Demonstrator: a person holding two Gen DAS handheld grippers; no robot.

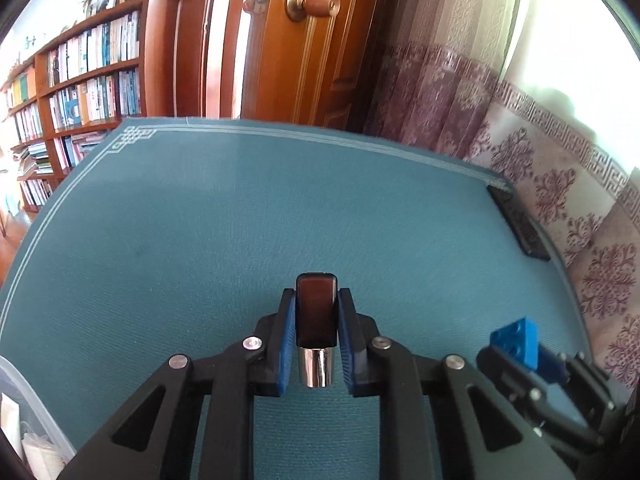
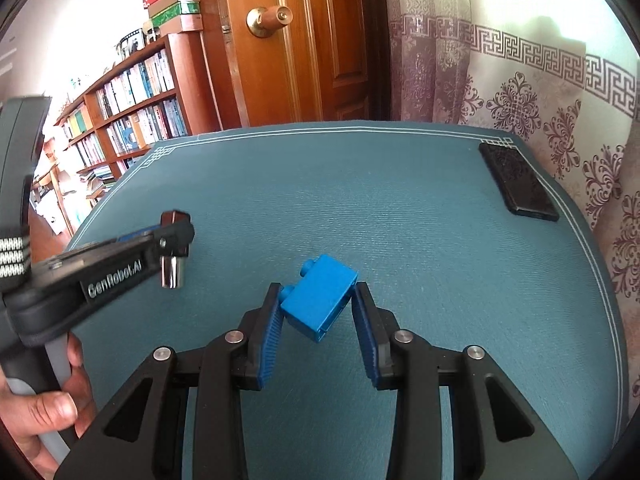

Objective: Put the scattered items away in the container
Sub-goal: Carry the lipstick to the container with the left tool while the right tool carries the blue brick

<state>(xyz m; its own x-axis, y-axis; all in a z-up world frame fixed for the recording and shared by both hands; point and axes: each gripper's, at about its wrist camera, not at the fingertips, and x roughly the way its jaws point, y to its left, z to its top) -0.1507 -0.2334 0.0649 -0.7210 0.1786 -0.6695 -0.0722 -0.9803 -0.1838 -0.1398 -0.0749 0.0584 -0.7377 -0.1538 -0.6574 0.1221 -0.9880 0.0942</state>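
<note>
A teal cloth with a pale line border (image 2: 400,208) is covering the table, and a wooden door with a brass knob (image 2: 264,20) is standing behind it, with a bookcase full of books (image 1: 80,80) running off to the left and a purple patterned curtain (image 2: 560,120) hanging on the right. A black phone (image 2: 516,184) is lying flat near the far right corner of the cloth. A clear plastic container (image 1: 28,408) is showing at the lower left edge of the left wrist view.

The left gripper (image 1: 316,312) is pinching a dark red lipstick tube (image 1: 316,312) above the cloth, its long axis running upright, silver end (image 1: 318,368) pointing down. A hand (image 2: 48,412) is gripping its handle.

The right gripper (image 2: 318,300) is pinching a blue toy brick (image 2: 320,300), held tilted between the blue pads (image 2: 268,340), long axis slanting from lower left up to the right, studs pointing up and to the left.
</note>
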